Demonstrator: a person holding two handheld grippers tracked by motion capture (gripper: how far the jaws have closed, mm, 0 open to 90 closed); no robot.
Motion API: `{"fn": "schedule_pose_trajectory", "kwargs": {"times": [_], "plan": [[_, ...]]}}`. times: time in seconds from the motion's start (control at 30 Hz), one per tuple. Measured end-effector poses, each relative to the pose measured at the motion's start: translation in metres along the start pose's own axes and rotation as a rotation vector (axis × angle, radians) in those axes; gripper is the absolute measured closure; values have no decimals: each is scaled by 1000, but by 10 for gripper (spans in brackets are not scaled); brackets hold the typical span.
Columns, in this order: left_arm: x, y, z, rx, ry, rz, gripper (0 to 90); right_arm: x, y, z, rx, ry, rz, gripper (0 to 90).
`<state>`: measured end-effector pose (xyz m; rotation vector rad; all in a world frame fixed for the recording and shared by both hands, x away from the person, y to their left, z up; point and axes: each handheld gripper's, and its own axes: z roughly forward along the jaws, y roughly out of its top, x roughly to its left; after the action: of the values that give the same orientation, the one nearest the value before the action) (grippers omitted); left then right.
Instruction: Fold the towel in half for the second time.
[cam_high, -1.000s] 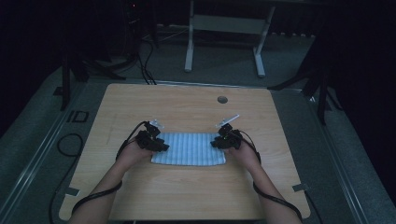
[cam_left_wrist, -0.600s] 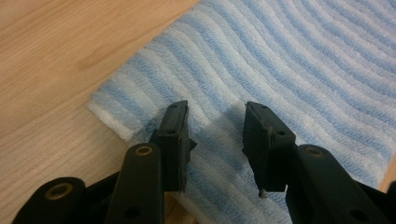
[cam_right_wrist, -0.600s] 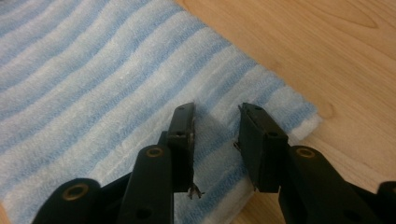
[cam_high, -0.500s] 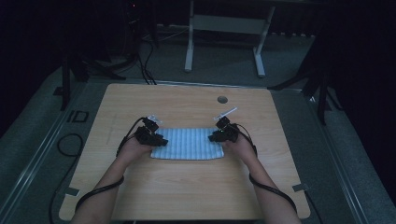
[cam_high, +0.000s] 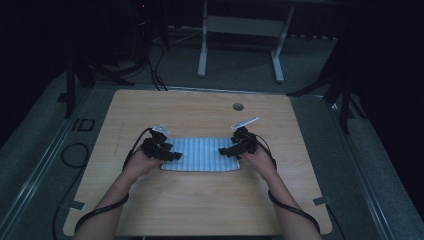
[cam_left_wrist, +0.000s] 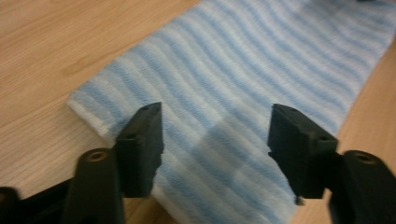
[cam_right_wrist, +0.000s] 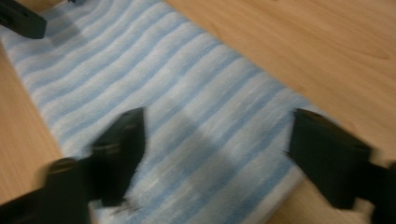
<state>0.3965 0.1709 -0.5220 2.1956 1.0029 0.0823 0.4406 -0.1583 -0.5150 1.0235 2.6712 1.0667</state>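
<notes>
The striped cloth (cam_high: 200, 154) lies folded flat mid-table, nearer the front edge. Left gripper (cam_high: 170, 154) and right gripper (cam_high: 226, 150), jaws just opened wide, hover over its ends, holding nothing. Lift both straight up, leaving the fold undisturbed.

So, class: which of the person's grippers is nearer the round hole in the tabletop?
Right. The right gripper sits at the striped cloth's right end, below the hole; the left gripper, at the cloth's left end, lies farther away.
</notes>
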Motion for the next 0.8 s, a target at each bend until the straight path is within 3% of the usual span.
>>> {"fn": "schedule_pose_trajectory", "kwargs": {"times": [0.03, 0.07, 0.13, 0.23, 0.27, 0.37, 0.6, 0.8], "plan": [[-1, -1, -1, 2, -5, 9, 262, 0, -2, 0, -8, -13, 10, 169], [-5, -3, -2, -5, 17, 32, 233, 0, -3, 1, -8, -9, 13, 155], [-7, -7, -4, -23, 27, 53, 127, 2, -9, 1, -18, -8, -8, 152], [-8, -15, -7, -66, 37, 22, 115, 6, -15, -2, -58, -31, -33, 137], [-8, -15, -7, -66, 37, 22, 77, 6, -15, -2, -58, -31, -33, 137], [-9, -21, -9, -74, 34, 19, 72, 8, -21, -6, -87, -54, -47, 128], [-11, -38, -17, -132, 40, 24, 72, 1, -36, -22, -161, -104, -19, 128], [-10, -50, -21, -117, 46, 27, 17, -5, -50, -37, -197, -136, -7, 135]]}}
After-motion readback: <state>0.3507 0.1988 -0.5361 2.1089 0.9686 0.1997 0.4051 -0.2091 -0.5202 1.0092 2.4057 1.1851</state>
